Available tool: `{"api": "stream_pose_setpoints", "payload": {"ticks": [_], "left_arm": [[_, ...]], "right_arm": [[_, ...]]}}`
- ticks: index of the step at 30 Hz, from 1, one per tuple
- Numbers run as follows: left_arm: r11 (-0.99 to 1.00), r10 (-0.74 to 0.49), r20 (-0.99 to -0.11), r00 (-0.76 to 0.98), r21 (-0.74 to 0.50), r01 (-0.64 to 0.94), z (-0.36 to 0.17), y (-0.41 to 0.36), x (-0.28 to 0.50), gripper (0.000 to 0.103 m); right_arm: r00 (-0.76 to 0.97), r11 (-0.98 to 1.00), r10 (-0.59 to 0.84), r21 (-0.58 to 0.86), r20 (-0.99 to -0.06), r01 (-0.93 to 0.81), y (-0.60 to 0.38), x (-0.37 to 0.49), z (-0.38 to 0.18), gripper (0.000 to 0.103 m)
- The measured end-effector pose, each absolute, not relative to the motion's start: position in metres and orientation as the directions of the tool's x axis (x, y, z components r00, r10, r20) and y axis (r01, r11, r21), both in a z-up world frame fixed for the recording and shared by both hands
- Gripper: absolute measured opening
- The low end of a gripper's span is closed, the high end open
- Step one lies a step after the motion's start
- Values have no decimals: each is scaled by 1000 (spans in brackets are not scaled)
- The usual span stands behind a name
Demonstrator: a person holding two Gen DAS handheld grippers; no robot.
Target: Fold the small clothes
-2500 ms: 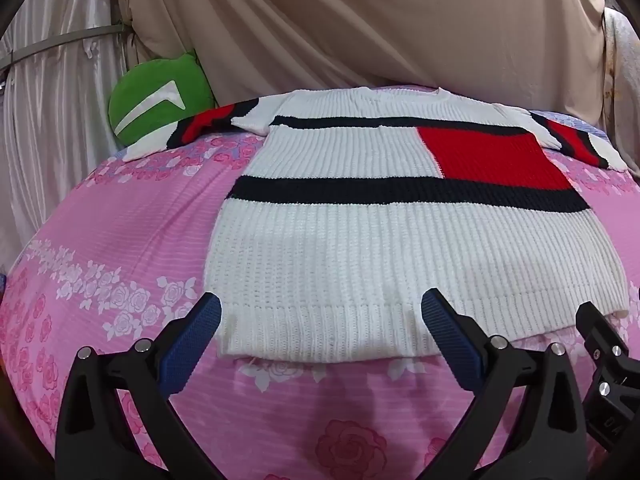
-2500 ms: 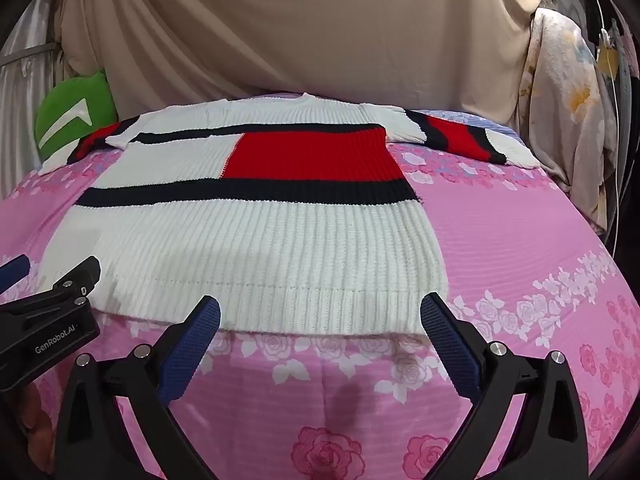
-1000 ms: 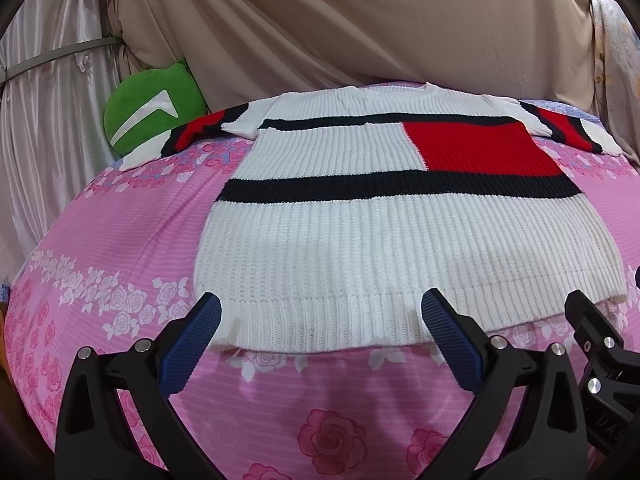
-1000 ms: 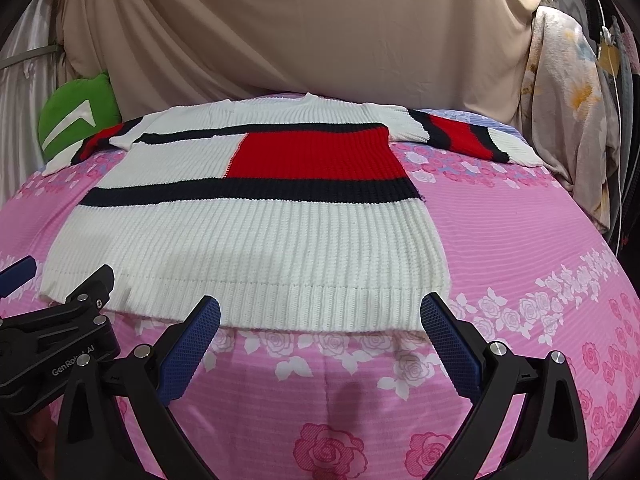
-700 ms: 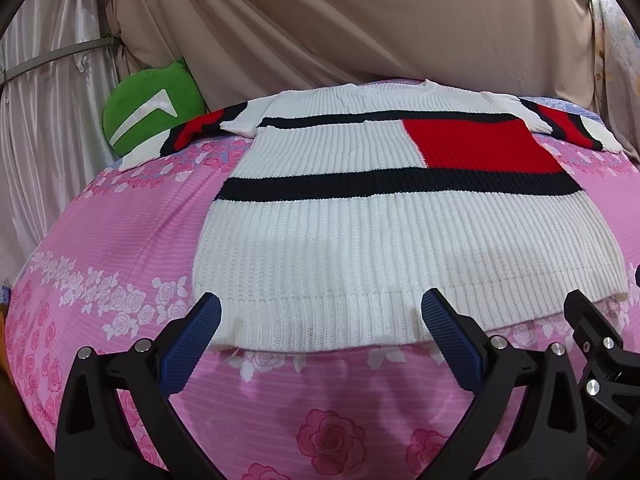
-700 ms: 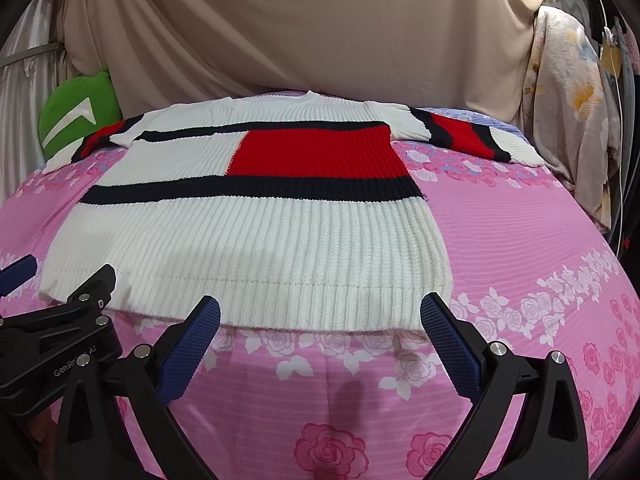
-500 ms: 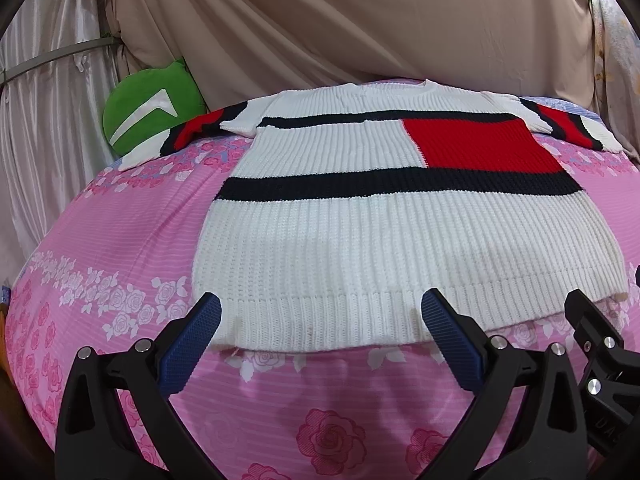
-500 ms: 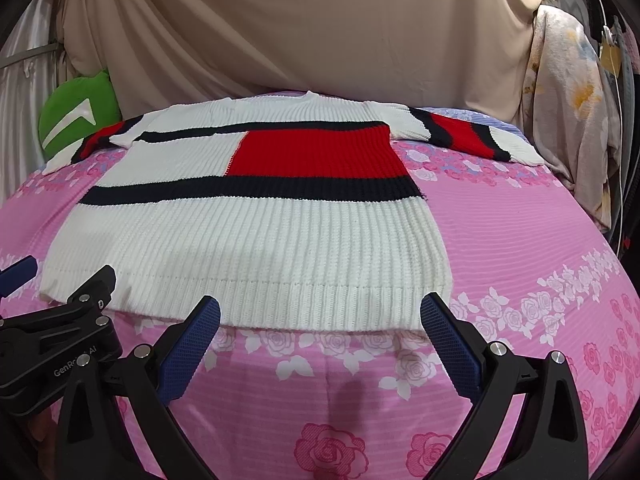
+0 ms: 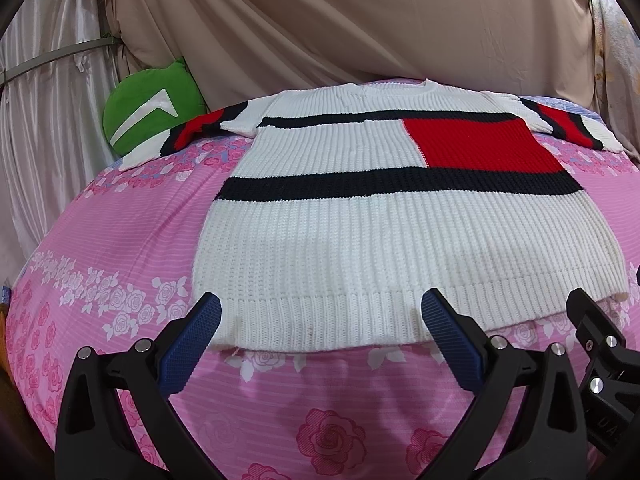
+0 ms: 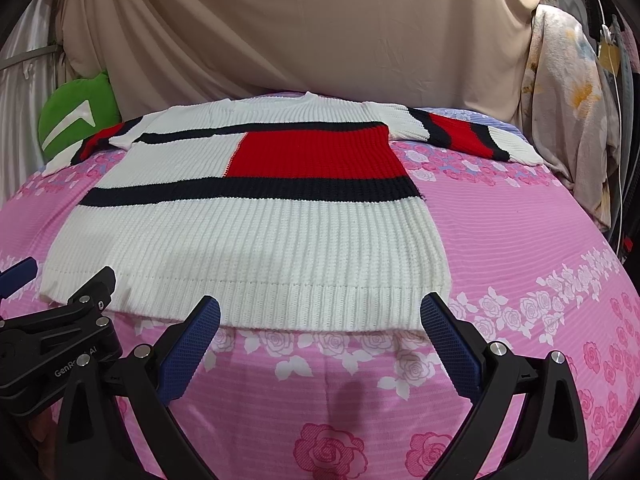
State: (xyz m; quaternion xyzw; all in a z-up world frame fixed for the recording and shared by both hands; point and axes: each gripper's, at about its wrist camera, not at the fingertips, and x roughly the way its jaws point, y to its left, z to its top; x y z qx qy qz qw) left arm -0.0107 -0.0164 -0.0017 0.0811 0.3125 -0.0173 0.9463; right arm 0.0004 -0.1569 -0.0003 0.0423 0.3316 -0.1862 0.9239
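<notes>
A white knit sweater (image 9: pixel 360 248) with black stripes and a red block lies flat on a pink floral bed, sleeves spread to both sides. It also shows in the right wrist view (image 10: pixel 260 240). My left gripper (image 9: pixel 320 320) is open and empty, hovering just before the hem's left part. My right gripper (image 10: pixel 320 320) is open and empty, just before the hem's right part. Each gripper shows at the edge of the other's view.
A green cushion (image 9: pixel 148 112) sits at the back left by the sweater's left sleeve. Beige curtains (image 9: pixel 360 20) hang behind the bed. Floral fabric (image 10: pixel 568 100) and cables hang at the right. The pink bedspread (image 10: pixel 520 240) extends right of the sweater.
Both grippers drew back and rose slightly over the earlier frames; in the last half second almost nothing has moved. The sweater lies as before.
</notes>
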Motion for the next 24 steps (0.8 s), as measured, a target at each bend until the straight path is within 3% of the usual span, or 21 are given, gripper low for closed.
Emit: {"api": "stream_pose_setpoints", "payload": {"ticks": [24], "left_arm": [[987, 16, -599, 800, 140, 85, -2, -17, -10, 98]], "right_arm": [[712, 929, -309, -39, -630, 369, -158, 0, 0, 98]]}}
